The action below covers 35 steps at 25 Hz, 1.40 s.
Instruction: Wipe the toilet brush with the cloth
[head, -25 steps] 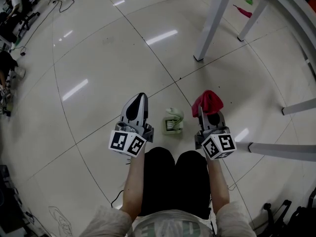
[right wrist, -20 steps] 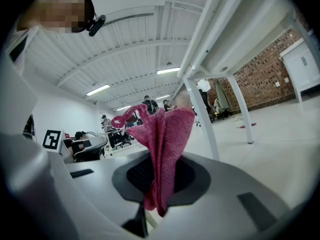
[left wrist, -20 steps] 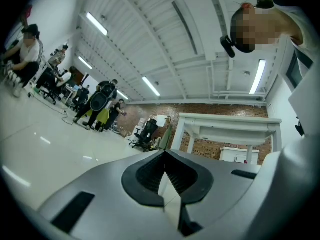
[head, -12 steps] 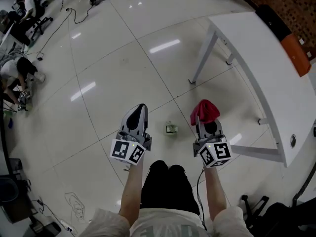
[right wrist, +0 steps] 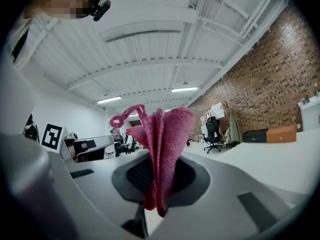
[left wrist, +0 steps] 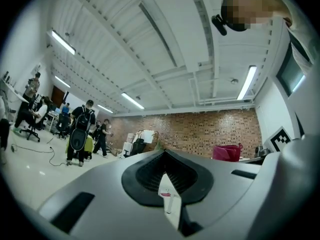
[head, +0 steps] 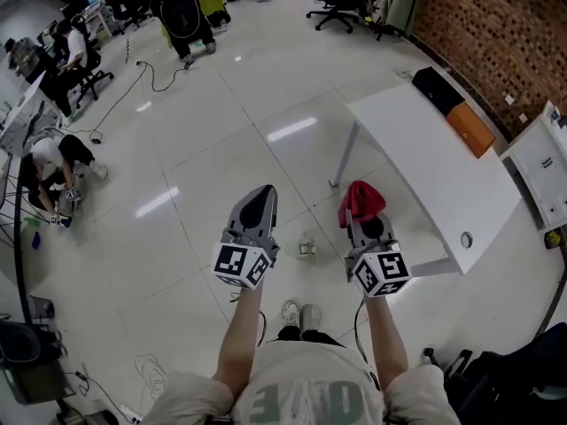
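Note:
The toilet brush [head: 306, 246] stands small and pale in its holder on the floor, far below and between my two grippers. In the head view my left gripper [head: 262, 193] is shut with nothing in it; its own view shows the jaws [left wrist: 164, 153] closed, pointing level across the room. My right gripper [head: 364, 215] is shut on a bunched red cloth [head: 361, 199]. In the right gripper view the cloth [right wrist: 163, 136] sticks up out of the closed jaws. Both grippers are held side by side at chest height, well apart from the brush.
A white table [head: 425, 171] stands to the right with a black box [head: 437, 87] and an orange box [head: 470, 128] on it. The wearer's shoes [head: 299, 314] stand behind the brush. People sit and walk at the far left [head: 53, 162]; a cable [head: 133, 82] trails over the floor.
Both grippers and the head camera have risen a long way. The floor and brush have dropped away and look much smaller; the table now shows from above. The cloth stays gripped.

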Each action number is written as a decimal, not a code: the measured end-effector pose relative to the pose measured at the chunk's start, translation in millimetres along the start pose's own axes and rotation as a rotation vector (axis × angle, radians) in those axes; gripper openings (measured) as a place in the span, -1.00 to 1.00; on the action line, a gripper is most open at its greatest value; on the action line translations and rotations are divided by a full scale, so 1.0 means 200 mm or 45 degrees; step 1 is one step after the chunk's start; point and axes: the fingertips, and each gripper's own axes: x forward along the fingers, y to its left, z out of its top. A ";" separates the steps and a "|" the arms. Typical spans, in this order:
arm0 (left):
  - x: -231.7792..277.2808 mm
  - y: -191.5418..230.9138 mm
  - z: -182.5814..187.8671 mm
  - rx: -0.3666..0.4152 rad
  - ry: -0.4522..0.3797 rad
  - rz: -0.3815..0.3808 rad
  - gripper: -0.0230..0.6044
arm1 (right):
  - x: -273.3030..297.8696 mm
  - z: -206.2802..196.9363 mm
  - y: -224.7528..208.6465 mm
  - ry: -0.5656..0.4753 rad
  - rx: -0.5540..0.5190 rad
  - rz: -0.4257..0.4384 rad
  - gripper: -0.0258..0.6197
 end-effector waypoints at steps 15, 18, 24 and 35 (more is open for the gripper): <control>-0.73 -0.34 0.11 -0.035 -0.091 -0.008 -0.92 | -0.67 -0.10 0.43 -0.029 0.013 0.016 -0.83; -1.00 -0.54 0.13 -0.015 -0.110 0.005 -0.92 | -0.99 -0.12 0.51 -0.050 0.018 0.015 -0.83; -1.54 -0.94 0.15 0.011 -0.095 0.009 -0.92 | -1.61 -0.20 0.72 -0.051 0.033 0.012 -0.83; -2.06 -1.27 0.24 -0.031 -0.094 0.017 -0.92 | -2.20 -0.14 1.10 -0.047 -0.014 0.024 -0.83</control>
